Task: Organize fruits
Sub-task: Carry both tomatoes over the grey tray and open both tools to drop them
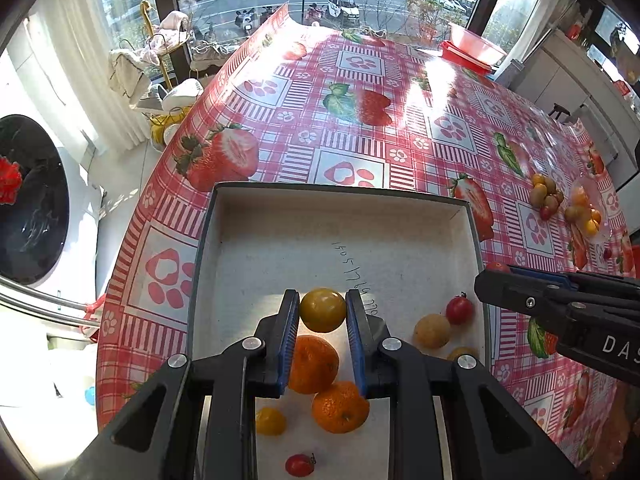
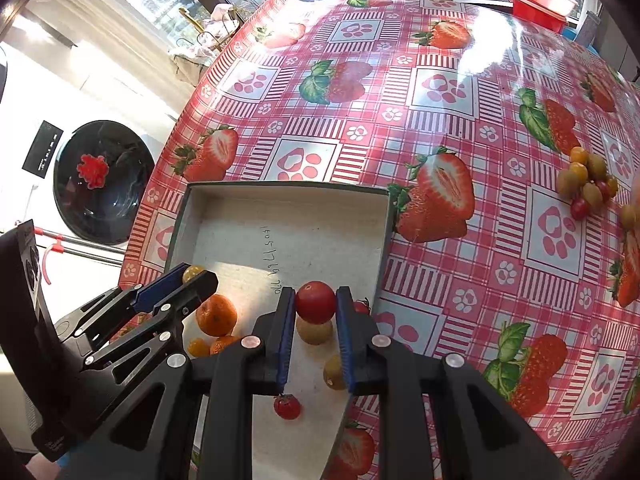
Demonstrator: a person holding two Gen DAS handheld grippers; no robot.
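Table surface and items resting directly on it

The table (image 1: 360, 128), covered in a red-checked strawberry-print cloth, carries an open shallow box (image 1: 474, 216) at its near edge. Well to the right of the box lies a loose cluster of small tomatoes (image 2: 588, 180), yellow, green and red. Far beyond the box, at the window edge, stands a red container (image 1: 466, 58) with a pink bowl (image 1: 476, 42) on it.

Left gripper (image 1: 322, 309) hovers over the box (image 1: 404, 216), near its front, blue-padded fingers (image 1: 289, 320) clamped on a yellow tomato (image 1: 322, 309). Right gripper (image 2: 315, 303) hangs over the box's right side, fingers pinching a red tomato (image 2: 315, 302). Both point toward the box's far wall.
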